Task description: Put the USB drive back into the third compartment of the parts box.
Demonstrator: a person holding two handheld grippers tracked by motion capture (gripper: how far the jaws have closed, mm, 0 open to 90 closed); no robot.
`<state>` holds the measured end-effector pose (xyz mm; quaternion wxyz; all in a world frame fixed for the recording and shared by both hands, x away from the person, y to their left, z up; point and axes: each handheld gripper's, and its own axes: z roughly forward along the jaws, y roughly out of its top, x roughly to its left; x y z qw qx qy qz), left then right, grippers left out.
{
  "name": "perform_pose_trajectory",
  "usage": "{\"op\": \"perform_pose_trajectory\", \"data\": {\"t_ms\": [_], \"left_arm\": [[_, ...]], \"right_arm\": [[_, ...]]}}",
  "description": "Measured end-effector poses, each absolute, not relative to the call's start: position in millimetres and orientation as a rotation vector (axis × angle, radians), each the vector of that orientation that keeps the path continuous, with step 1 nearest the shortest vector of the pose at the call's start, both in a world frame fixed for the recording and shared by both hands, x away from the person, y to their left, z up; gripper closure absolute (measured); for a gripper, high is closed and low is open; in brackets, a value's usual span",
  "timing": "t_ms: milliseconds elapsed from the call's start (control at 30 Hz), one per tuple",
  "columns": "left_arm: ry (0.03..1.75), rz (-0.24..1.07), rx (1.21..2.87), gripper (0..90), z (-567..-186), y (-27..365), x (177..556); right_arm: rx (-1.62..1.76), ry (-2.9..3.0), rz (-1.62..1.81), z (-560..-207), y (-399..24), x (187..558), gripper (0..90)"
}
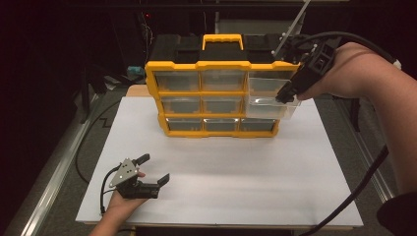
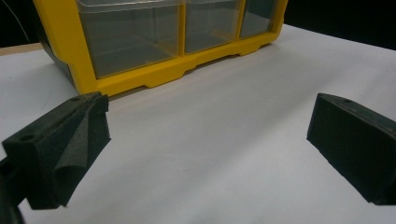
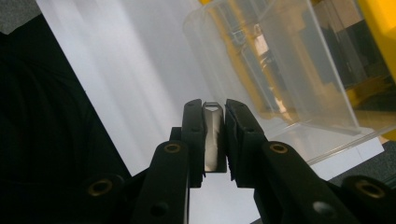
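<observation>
A yellow organiser (image 1: pixel 216 93) with clear drawers stands at the back of the white board (image 1: pixel 221 177). In its right column two clear drawers (image 1: pixel 268 105) are pulled out. My right gripper (image 1: pixel 285 97) hangs over the lower of these drawers, pointing down at its front rim. In the right gripper view, my right gripper (image 3: pixel 215 108) is shut on a small pale grey piece (image 3: pixel 213 140), and the clear drawer (image 3: pixel 280 70) lies just beyond it. My left gripper (image 1: pixel 155 168) rests on the board at the near left. Its jaws stand wide open and face the organiser (image 2: pixel 154 51), as my left gripper (image 2: pixel 205 144) holds nothing.
Black cases (image 1: pixel 182 46) sit behind the organiser. A black cable (image 1: pixel 359 187) trails from the right gripper across the board's right edge. Another cable (image 1: pixel 91 142) lies off the board at the left. The board's near edge runs along the bottom.
</observation>
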<state>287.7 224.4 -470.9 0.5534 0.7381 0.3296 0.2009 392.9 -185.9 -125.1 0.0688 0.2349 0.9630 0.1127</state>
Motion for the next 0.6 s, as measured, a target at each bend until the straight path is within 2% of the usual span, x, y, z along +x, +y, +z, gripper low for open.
{"op": "perform_pose_trajectory", "data": {"t_ms": [600], "left_arm": [[0.771, 0.469, 1.747, 0.5, -471.0, 223.8, 287.2]], "right_arm": [[0.74, 2.865, 0.35, -129.3, -177.9, 420.2, 79.5]]}}
